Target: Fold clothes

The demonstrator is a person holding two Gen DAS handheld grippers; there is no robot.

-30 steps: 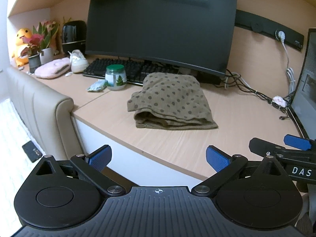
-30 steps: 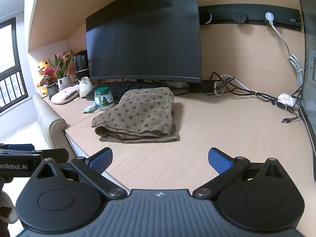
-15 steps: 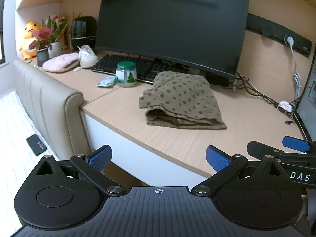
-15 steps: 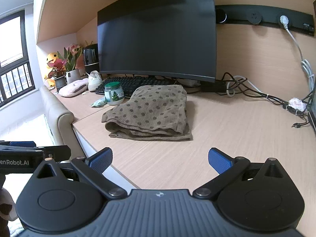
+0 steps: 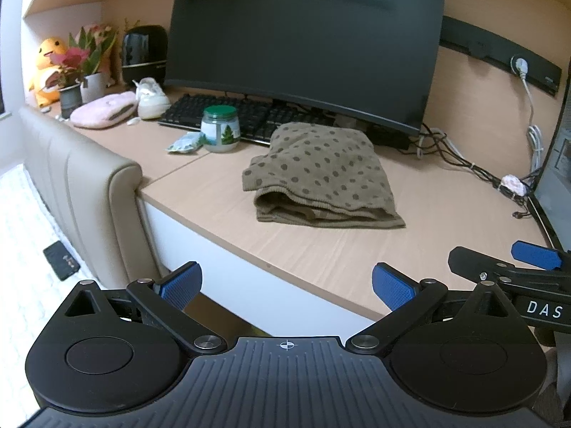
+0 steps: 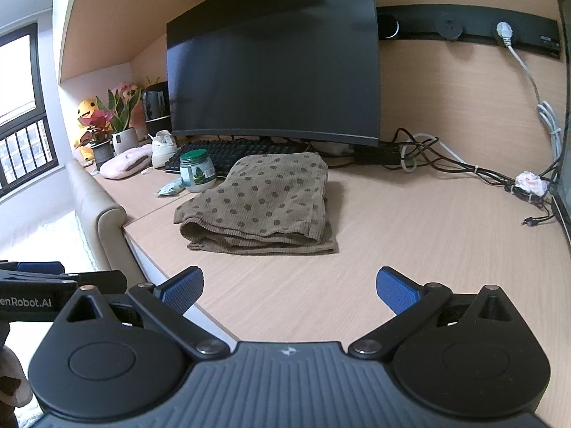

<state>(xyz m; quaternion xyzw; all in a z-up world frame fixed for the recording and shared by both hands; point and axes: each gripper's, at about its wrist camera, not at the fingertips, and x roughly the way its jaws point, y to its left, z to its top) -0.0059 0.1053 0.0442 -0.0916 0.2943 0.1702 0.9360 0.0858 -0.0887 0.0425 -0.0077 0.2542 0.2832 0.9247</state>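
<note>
I am holding left gripper (image 5: pixel 284 281) and right gripper (image 6: pixel 289 285) spread, empty. Dotted garment (image 5: pixel 321 174) is lying folded mid-frame on tabletop (image 5: pixel 446 214). Risk: a shallow pinch may be dragging layers apart.

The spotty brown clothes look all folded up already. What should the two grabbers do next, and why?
Probably just stay back and finish. The spotty brown garment lies folded in layers on the desk, and both the left gripper and the right gripper are open, empty and clear of it. Nothing visibly needs straightening.
</note>
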